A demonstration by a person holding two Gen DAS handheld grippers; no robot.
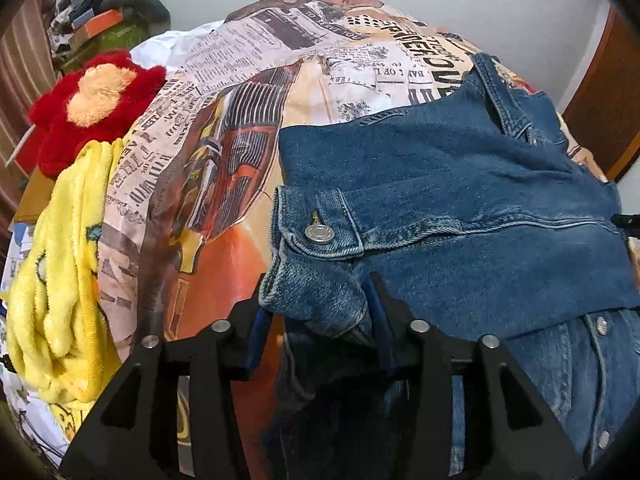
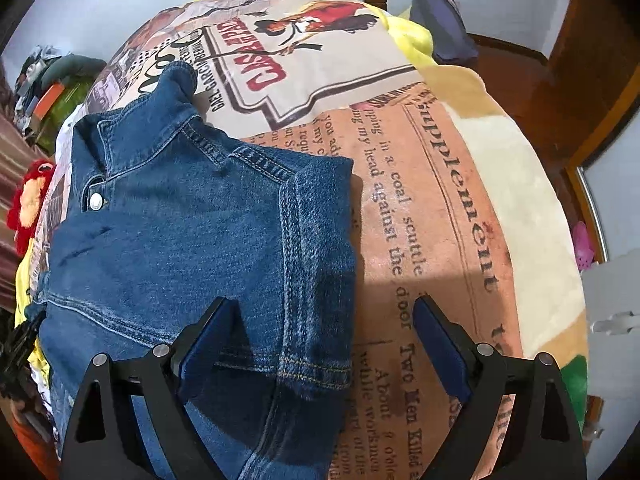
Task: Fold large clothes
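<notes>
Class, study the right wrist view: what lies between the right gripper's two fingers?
Between the open right gripper fingers lie the folded edge of the denim jacket on the left and bare newspaper-print blanket on the right, seen in the right wrist view.

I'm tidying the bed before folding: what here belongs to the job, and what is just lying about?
Job:
denim jacket
left claw, holding the jacket's cuff
right claw, open over the jacket's edge

Lying about:
red plush toy
yellow fleece blanket
newspaper-print bedspread underneath
</notes>
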